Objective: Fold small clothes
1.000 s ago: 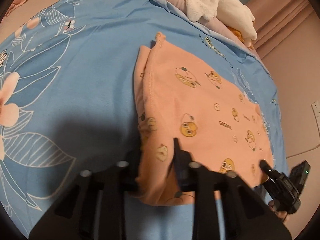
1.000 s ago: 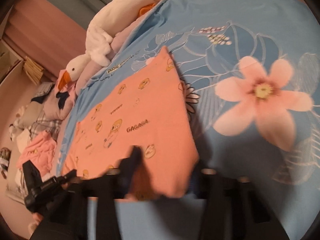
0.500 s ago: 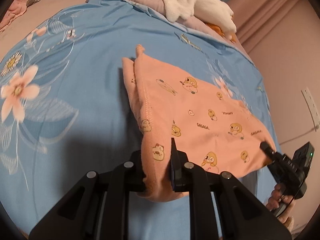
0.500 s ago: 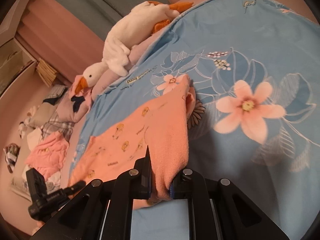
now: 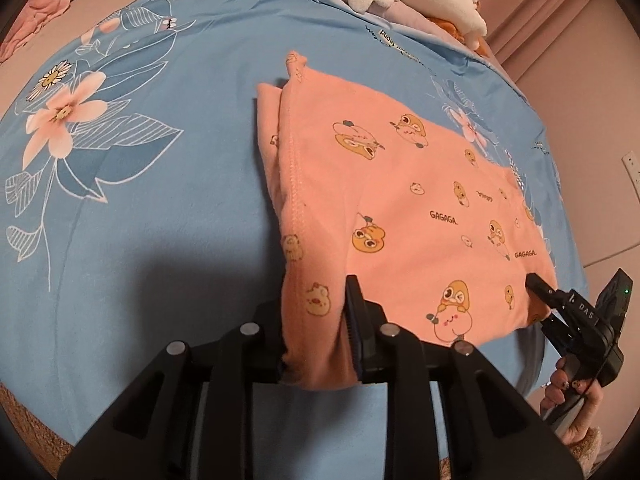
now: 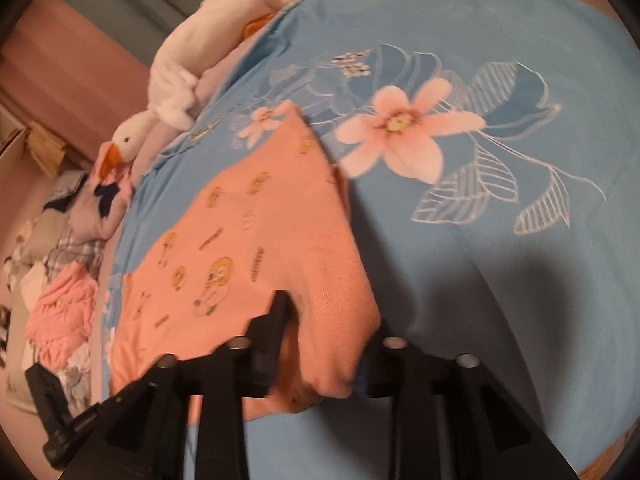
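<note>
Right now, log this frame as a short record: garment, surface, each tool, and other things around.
garment: orange printed cloth, folded over, lying flat
surface: blue floral sheet on a bed
left tool: jaws opening, a near corner of the cloth between them
right tool: jaws opening, the other near corner between them; view blurred
hand: bears the right tool, seen at the left view's edge
other things: white goose plush at the far end; pile of clothes beside the sheet
</note>
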`<state>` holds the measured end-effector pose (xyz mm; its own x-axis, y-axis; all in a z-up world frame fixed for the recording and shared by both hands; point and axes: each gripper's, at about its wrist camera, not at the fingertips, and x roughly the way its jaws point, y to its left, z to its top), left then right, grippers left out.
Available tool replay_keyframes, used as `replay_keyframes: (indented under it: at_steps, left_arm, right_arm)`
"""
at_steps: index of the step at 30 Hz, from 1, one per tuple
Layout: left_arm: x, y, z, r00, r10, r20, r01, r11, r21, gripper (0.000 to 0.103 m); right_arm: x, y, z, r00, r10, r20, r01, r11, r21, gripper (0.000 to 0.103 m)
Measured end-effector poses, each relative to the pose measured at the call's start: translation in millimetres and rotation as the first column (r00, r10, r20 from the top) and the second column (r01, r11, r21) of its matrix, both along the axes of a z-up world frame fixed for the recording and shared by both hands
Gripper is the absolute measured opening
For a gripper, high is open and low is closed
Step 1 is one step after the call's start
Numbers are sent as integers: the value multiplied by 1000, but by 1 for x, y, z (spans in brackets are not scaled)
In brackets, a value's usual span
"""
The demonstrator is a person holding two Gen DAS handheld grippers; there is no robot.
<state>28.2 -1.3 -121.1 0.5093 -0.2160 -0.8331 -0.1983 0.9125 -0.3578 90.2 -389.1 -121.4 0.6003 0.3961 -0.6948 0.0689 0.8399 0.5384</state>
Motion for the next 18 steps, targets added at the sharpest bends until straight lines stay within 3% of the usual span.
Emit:
replay_keyframes:
  at_steps: [2, 4, 7, 10, 18]
  left_arm:
    - [-1, 1, 1, 1000, 5, -8, -5, 1000, -2, 29]
    - [-4, 2, 2, 1000, 14, -4, -14, 1000, 8, 40]
    - [-7, 6, 3, 1000, 30, -3, -30, 999, 20, 46]
    - [-10, 12, 5, 999, 40, 1, -40, 999, 3, 49]
    - [-24, 28, 13, 997, 76, 17, -76, 997, -4, 57]
  right_arm:
    - [-1, -5, 0, 1000, -13, 5, 13, 999, 45, 41]
    - [-2, -7, 3, 999, -21, 26, 19, 998, 66, 46]
    - [-1, -1, 9, 999, -18, 41, 16, 999, 44, 45]
    - [3, 11, 17, 998, -19, 53, 21, 999, -43, 17]
    - [-2, 51, 67, 980, 72, 183, -35, 979, -201, 15]
